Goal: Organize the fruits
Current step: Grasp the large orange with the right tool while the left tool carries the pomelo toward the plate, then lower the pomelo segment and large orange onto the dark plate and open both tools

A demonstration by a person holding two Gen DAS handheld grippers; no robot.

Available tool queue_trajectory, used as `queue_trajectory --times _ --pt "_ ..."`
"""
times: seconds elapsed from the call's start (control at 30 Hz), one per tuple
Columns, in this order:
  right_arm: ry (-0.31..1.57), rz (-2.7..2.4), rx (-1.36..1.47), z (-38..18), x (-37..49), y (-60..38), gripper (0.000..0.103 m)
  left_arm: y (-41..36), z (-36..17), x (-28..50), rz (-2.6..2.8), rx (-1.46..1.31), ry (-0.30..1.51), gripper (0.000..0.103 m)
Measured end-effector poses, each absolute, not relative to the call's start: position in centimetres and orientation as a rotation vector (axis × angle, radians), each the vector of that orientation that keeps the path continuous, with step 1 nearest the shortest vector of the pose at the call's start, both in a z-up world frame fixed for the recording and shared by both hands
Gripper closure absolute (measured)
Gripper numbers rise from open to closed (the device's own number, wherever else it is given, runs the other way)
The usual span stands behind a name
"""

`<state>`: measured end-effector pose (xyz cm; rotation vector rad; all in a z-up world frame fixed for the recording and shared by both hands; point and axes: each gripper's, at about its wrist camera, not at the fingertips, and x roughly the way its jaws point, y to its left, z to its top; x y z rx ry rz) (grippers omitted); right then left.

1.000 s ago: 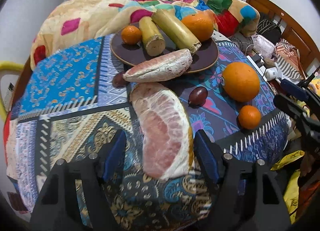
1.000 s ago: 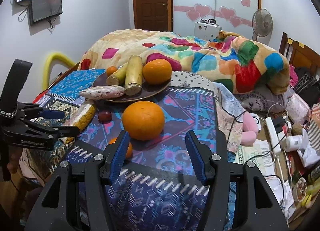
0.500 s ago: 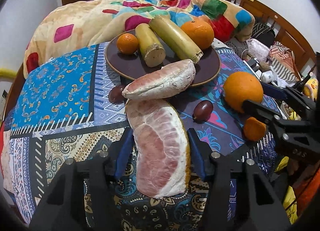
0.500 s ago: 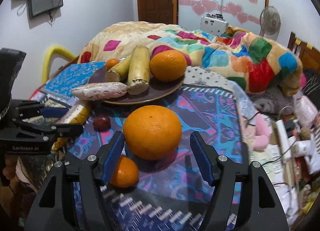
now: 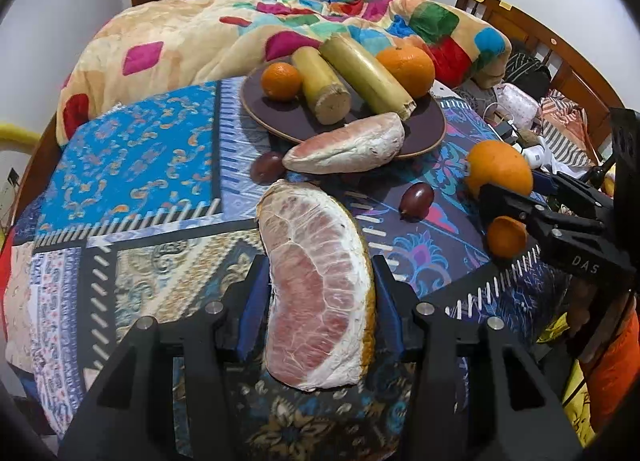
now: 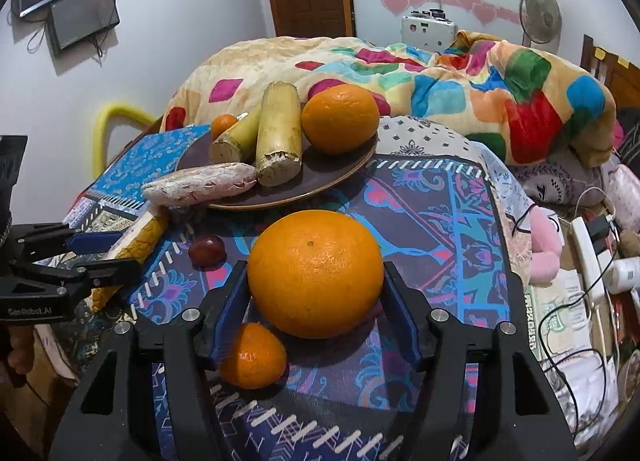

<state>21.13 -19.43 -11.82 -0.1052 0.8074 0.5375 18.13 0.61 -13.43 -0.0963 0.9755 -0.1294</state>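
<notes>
A peeled pink pomelo wedge (image 5: 316,301) lies on the patterned cloth. My left gripper (image 5: 319,265) straddles it, its jaws closing, both pads against the wedge's sides. A large orange (image 6: 316,273) sits between the closing jaws of my right gripper (image 6: 315,267), and the pads touch it on both sides. A small orange (image 6: 252,357) rests just under the right gripper's left finger. Behind them a dark plate (image 5: 280,117) carries two sugarcane pieces (image 5: 324,89), an orange (image 5: 406,65) and a small orange (image 5: 281,81). A second pomelo wedge (image 5: 348,145) lies on the plate's front rim.
Two dark round fruits (image 5: 417,201) (image 5: 267,167) lie on the cloth near the plate. A crumpled colourful blanket (image 5: 200,41) rises behind the plate. To the right, beyond the cloth's edge, are cables, a power strip (image 6: 588,257) and other clutter.
The left jaws have narrowed onto the pomelo wedge. The right gripper has moved forward and down, so the large orange now sits between its fingers.
</notes>
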Motion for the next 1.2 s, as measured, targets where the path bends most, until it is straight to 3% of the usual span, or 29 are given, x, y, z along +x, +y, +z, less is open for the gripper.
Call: queue_trajectory --times 0.63,1.2 --pt "0.664 0.527 -0.096 -6.8 20.7 -19.1 0.043 2.2 -7.5 18.5 -0.109 -0.091 0.822 0.053" --pt "0.696 0.506 -0.134 -8.7 25.6 -17.5 0.043 0.9 -7.8 25.4 -0.14 -0.038 0.803 0.053"
